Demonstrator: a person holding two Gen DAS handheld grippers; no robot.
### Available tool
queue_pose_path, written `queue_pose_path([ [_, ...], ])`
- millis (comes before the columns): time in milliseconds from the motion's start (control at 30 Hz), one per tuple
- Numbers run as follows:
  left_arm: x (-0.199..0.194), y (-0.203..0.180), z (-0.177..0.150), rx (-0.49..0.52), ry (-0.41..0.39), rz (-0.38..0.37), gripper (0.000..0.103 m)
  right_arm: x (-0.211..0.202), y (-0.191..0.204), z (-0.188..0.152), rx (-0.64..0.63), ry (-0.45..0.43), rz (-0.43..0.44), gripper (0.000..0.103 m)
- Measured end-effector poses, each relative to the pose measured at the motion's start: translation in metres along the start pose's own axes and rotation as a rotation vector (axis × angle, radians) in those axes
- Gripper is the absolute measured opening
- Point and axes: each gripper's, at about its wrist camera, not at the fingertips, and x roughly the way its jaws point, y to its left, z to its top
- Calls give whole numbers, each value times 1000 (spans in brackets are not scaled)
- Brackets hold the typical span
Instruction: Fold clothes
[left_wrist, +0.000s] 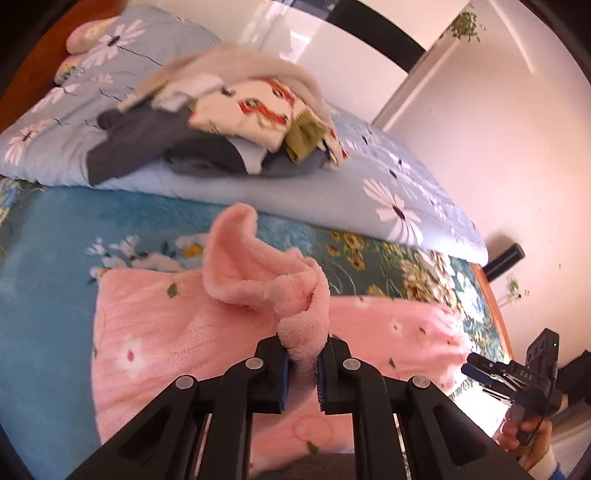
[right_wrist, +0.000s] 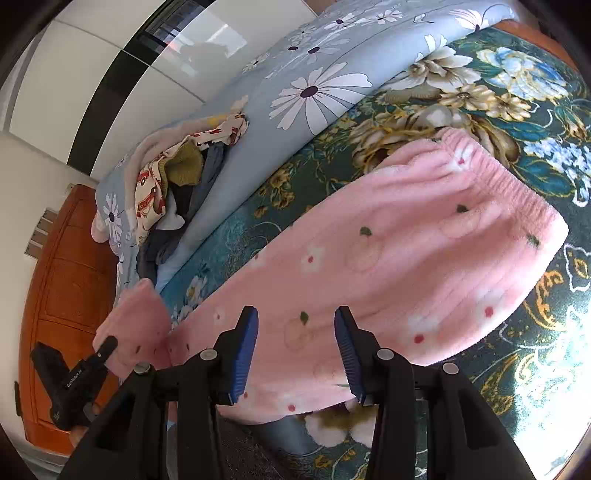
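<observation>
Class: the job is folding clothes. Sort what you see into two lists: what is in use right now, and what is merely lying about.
In use:
- pink fleece trousers
- left gripper, shut on a trouser end
- right gripper, open over the trousers

Lying about:
- heap of clothes
- daisy quilt
- floral bedspread

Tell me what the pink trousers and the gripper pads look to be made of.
Pink trousers: soft fleece or plush, by the fuzzy matte nap and thick rolled edge in the left gripper. Pads: likely blue rubber or plastic, ribbed, dull finish.
</observation>
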Motion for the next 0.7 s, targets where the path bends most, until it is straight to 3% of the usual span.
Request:
queue_pose_path([
  [133,43,-22,-26,28,152,9,13,-4,-16,-8,28,2,13,44],
  [233,56,-18,-44,-17,233,19,17,0,-18,-11,39,13,40,44],
  [300,55,-11,-51,-65,263,-16,21,5,-10,-13,15,28,58,44],
  [400,35,0,-54,-134,257,-113,36,21,10,-15,-28,74,111,44],
  [467,10,10,-51,-174,176,-155,40,37,28,-16,-64,128,151,45],
  [567,-22,38,-48,-251,61,-54,56,67,58,-20,-111,214,215,52],
  [600,-29,49,-47,-278,39,22,56,79,67,-21,-114,243,237,57],
  [700,-39,90,-57,-388,19,232,56,118,86,-19,-126,313,221,58],
])
